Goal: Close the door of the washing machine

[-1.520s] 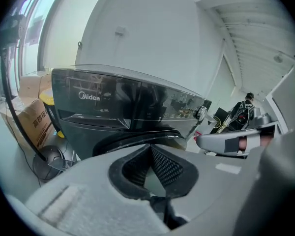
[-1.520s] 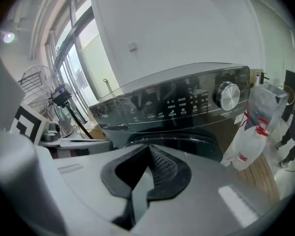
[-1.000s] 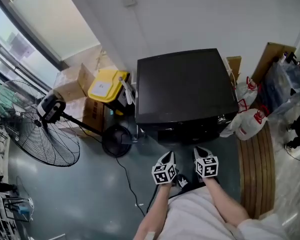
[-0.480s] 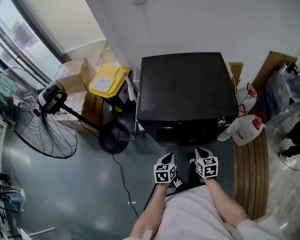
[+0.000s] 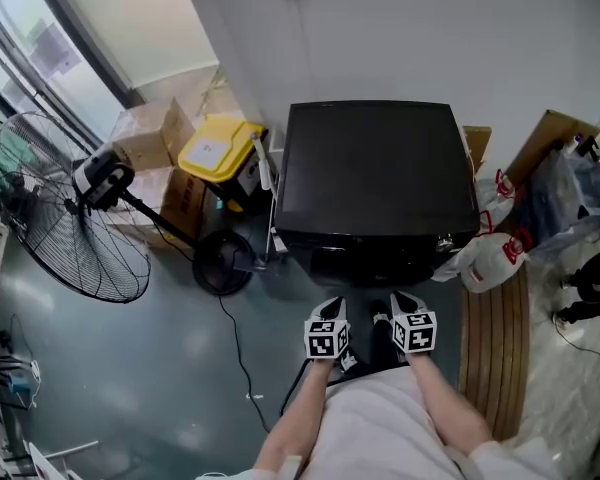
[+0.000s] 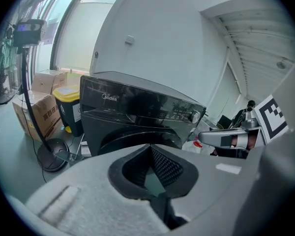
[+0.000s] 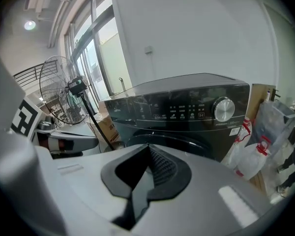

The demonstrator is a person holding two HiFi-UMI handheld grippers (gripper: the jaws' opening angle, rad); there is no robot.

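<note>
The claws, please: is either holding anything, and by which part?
Nothing is held: the left claw and right claw are both shut and empty, short of the washing machine.

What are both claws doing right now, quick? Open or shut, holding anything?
Left claw: shut, holding nothing.
Right claw: shut, holding nothing.

Bright daylight, sharp, fisheye-warped edges
</note>
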